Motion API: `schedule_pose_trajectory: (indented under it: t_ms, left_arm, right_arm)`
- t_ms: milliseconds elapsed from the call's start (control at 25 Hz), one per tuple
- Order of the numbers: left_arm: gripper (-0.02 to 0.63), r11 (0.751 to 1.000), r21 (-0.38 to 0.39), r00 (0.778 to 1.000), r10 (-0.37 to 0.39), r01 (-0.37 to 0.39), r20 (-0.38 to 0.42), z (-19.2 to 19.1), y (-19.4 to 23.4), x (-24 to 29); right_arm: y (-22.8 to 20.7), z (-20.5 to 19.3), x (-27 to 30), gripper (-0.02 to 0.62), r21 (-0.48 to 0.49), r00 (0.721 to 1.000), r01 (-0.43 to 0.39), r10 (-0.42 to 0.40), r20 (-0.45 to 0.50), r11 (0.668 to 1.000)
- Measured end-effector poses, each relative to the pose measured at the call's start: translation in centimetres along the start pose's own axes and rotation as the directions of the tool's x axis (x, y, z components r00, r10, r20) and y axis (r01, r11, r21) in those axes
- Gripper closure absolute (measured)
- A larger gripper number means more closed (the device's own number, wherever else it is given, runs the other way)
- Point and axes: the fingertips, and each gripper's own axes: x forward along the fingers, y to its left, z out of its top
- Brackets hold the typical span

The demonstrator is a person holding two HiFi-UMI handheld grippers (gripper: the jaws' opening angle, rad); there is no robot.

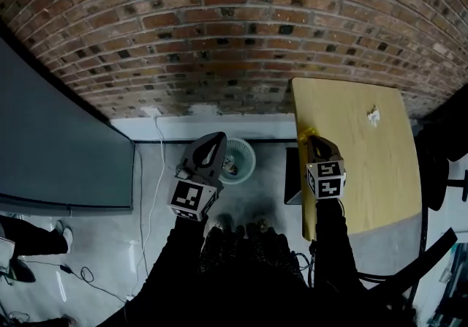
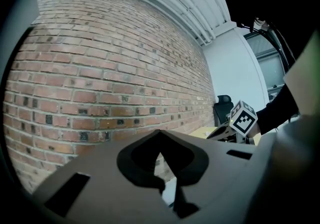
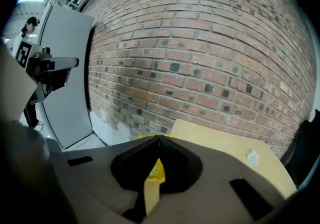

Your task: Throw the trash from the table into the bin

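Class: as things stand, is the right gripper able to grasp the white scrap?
Probably not yet: the right gripper is shut on a yellow scrap, though bare tabletop leads to the white scrap.

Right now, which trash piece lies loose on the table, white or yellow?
The white crumpled scrap, alone on the table; the yellow piece is pinched in the right gripper.

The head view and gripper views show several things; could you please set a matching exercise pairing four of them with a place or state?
Things:
1. bin
2. crumpled white paper
3. yellow scrap
4. left gripper

Places or states:
A. pinched in the right gripper
B. on the floor near the brick wall
C. lying on the wooden table
D. shut, with nothing in it

Pairs: 1-B, 2-C, 3-A, 4-D
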Motion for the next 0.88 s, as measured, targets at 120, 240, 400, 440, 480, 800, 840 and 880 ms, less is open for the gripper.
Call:
schedule_pose_trajectory:
  t_ms: [120,240,400,440,480,800,840,880]
  left_arm:
    - [0.6,1.0,0.007,1.0,0.022,-0.022,0.009,0.0,2.7,-1.6]
    - [0.6,0.999,0.003,0.999,0.042,-0.042,0.014,-0.1,5.3,-3.2]
    - [0.6,0.998,-0.011,0.998,0.062,-0.062,0.009,-0.5,8.4,-4.9]
    - [0.6,0.998,-0.009,0.998,0.065,-0.065,0.004,-0.7,9.1,-5.2]
    - [0.6,0.998,-0.004,0.998,0.066,-0.066,-0.002,-1.0,9.8,-5.6]
    - [0.6,0.995,-0.034,0.996,0.09,-0.09,-0.001,-2.1,13.0,-7.1]
    - [0.6,0.995,-0.036,0.996,0.091,-0.092,-0.005,-2.4,13.1,-7.2]
    - [0.6,0.995,-0.038,0.996,0.093,-0.093,-0.008,-2.8,13.2,-7.2]
  right_arm:
    - [3.0,1.7,1.2,0.584,-0.016,1.0,-0.026,0.027,0.014,1.0]
    - [5.9,3.2,2.3,0.584,-0.025,0.998,-0.047,0.048,0.028,0.999]
    - [10.0,5.2,3.9,0.584,-0.028,0.996,-0.081,0.082,0.04,0.996]
    - [11.1,5.7,4.4,0.584,-0.026,0.994,-0.095,0.096,0.046,0.995]
    - [12.3,6.3,4.8,0.584,-0.027,0.992,-0.109,0.11,0.054,0.994]
    - [19.1,7.8,7.3,0.584,-0.069,0.976,-0.204,0.208,0.058,0.977]
    - [19.7,7.6,7.4,0.584,-0.077,0.973,-0.219,0.223,0.05,0.973]
    - [20.3,7.4,7.6,0.584,-0.083,0.971,-0.233,0.237,0.044,0.969]
